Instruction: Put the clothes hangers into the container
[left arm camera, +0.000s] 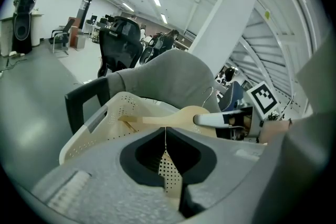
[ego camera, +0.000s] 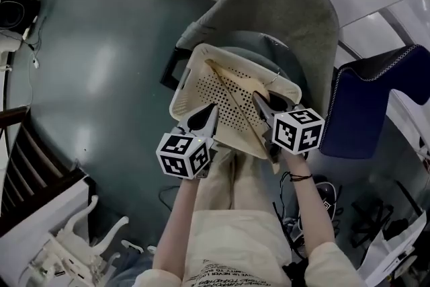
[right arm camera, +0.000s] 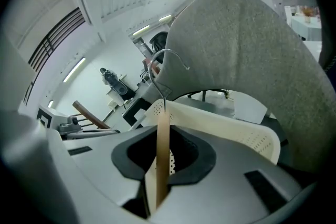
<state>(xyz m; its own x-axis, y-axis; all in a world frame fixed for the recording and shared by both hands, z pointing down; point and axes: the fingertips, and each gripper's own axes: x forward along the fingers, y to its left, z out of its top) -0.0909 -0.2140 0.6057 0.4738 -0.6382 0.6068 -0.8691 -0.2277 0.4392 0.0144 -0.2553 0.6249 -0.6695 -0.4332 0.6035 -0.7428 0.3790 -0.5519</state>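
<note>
head view: one wooden hanger [ego camera: 232, 87] inside one basket [ego camera: 185, 87] on chair [ego camera: 302, 10], near end at right gripper [ego camera: 263, 104] | left gripper view: left gripper [left arm camera: 165, 131] pinched on basket rim, hanger just beyond | right gripper view: clamped on hanger, edge-on, hook above tips

Basket [ego camera: 183, 80] — cream, dotted with rows of perforations. Hanger [ego camera: 232, 80] pale tan wood. Chair [ego camera: 295, 10] grey. Floor [ego camera: 101, 57] dull grey-green. Right gripper [ego camera: 261, 101] dark grey — its cube black-and-white squares.

Smooth wooden hanger [right arm camera: 163, 157], perforated plastic basket [ego camera: 182, 83], cloth chair [ego camera: 295, 3]
</note>
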